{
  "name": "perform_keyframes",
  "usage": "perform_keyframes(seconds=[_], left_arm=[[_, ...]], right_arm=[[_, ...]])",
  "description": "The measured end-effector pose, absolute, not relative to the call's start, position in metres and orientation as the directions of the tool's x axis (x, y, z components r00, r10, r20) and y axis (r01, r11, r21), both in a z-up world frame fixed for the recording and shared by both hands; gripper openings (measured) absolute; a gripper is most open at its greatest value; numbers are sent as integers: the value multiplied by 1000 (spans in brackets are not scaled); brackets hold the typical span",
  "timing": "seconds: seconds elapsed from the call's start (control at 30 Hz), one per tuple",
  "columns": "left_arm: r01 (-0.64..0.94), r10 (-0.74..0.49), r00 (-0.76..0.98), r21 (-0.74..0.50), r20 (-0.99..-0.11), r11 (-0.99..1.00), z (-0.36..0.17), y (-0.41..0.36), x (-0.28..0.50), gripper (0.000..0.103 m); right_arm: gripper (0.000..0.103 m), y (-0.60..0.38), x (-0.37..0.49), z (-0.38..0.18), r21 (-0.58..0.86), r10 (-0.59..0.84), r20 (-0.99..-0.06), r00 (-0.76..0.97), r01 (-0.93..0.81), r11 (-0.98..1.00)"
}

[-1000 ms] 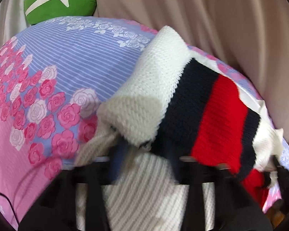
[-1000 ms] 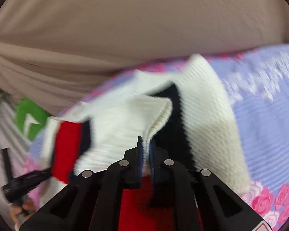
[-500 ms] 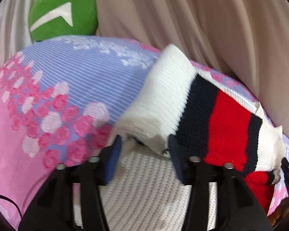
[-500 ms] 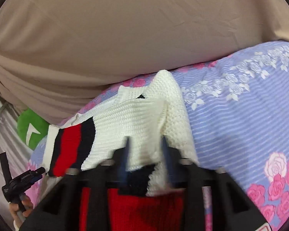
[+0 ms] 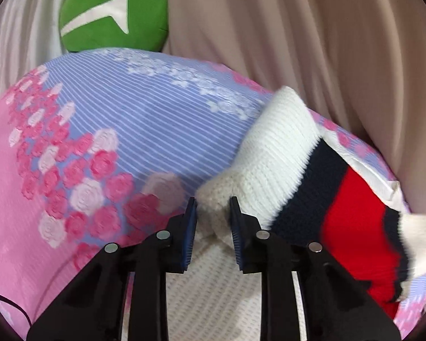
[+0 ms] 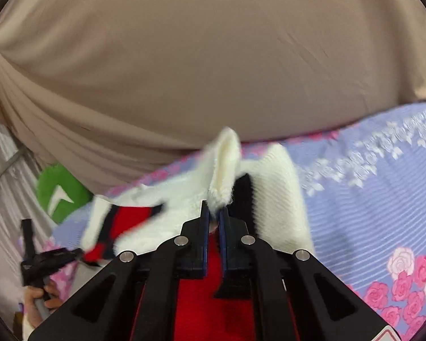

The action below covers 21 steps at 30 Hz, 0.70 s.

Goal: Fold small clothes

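On the flowered bed the knitted sweater stretches away from both hands. The left gripper has just clenched its near white edge; the right gripper pinches another raised edge.

Left gripper jaws, just closing, pinch a bunched white fold between the blue pads; right gripper jaws, also just closing, clamp a thin white edge at the tips.
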State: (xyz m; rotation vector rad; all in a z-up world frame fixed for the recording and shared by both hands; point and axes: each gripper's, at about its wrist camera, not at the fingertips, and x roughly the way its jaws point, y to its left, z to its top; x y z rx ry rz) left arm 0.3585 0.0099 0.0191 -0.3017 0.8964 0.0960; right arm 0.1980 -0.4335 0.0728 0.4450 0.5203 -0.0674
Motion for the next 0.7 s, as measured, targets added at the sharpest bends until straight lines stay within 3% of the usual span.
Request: perform_keyframes(seconds=[0.07, 0.1, 0.2, 0.3, 0.4, 0.5, 0.67, 0.7], left_arm=[[-193, -45, 598, -199, -800, 961, 8, 6, 364, 22], [-190, -24, 605, -173, -796, 966, 6, 1, 363, 22], [-175, 12, 626, -126, -780, 976, 9, -6, 356, 22], [-177, 8, 626, -132, -780, 975, 8, -2, 358, 22], [-175, 2, 630, -139, -776, 975, 7, -1, 357, 22], [-181, 21, 634, -122, -773, 976, 5, -5, 356, 22], [-182, 29, 630, -111, -776, 977, 5, -5, 357, 23], [-181, 25, 629, -115, -777, 977, 5, -3, 357, 24]], right_arm=[[6, -445, 223, 31, 359, 22, -635, 772, 269, 894], [5, -448, 227, 16, 371, 31, -656, 754, 286, 883], [7, -447, 210, 32, 419, 19, -595, 804, 289, 861], [11, -437, 185, 58, 381, -106, -529, 842, 348, 857], [11, -402, 197, 72, 393, 59, -497, 866, 164, 905], [11, -341, 239, 64, 406, 271, -526, 806, -42, 913], [11, -261, 305, 27, 362, 375, -651, 660, -165, 918], [4, -257, 312, 19, 318, 341, -679, 650, -159, 935]])
